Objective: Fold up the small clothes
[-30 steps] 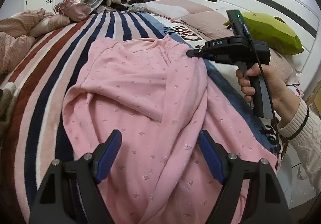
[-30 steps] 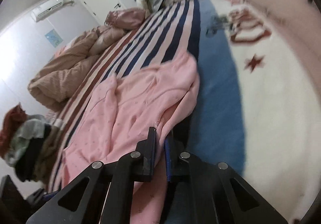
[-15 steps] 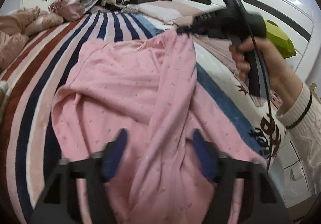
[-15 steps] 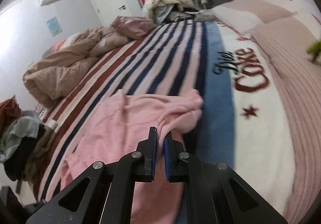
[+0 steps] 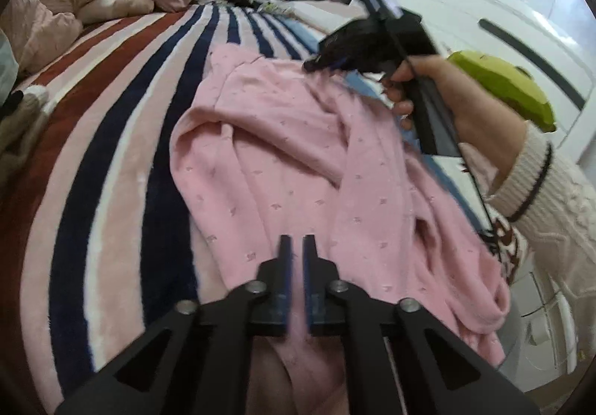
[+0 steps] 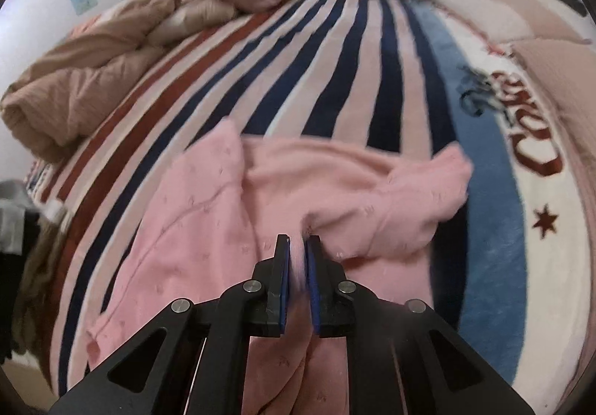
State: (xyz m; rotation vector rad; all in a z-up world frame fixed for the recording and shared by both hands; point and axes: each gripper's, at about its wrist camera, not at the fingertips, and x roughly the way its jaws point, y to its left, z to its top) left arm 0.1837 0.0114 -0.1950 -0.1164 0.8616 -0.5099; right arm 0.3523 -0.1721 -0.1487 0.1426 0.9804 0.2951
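Note:
A small pink dotted garment point(image 5: 283, 154) lies rumpled on a striped blanket point(image 5: 111, 117) on the bed. My left gripper point(image 5: 294, 247) is shut on the garment's near edge, pink cloth pinched between its blue pads. My right gripper point(image 6: 297, 247) is shut on a fold of the same garment point(image 6: 223, 229), near a bunched sleeve point(image 6: 421, 199). In the left wrist view the right gripper point(image 5: 316, 63) sits at the garment's far right corner, held by a hand in a white knit cuff.
A tan duvet point(image 6: 85, 80) is heaped at the left of the bed. Pillows point(image 6: 551, 54) and a white headboard point(image 5: 503, 24) lie to the right, with a green plush point(image 5: 503, 87). A clothes pile point(image 6: 22, 229) sits at the far left edge.
My left gripper has closed from wide open onto the garment's near edge. The right gripper, still shut on the cloth, has swung round and pulled the fold across the garment.

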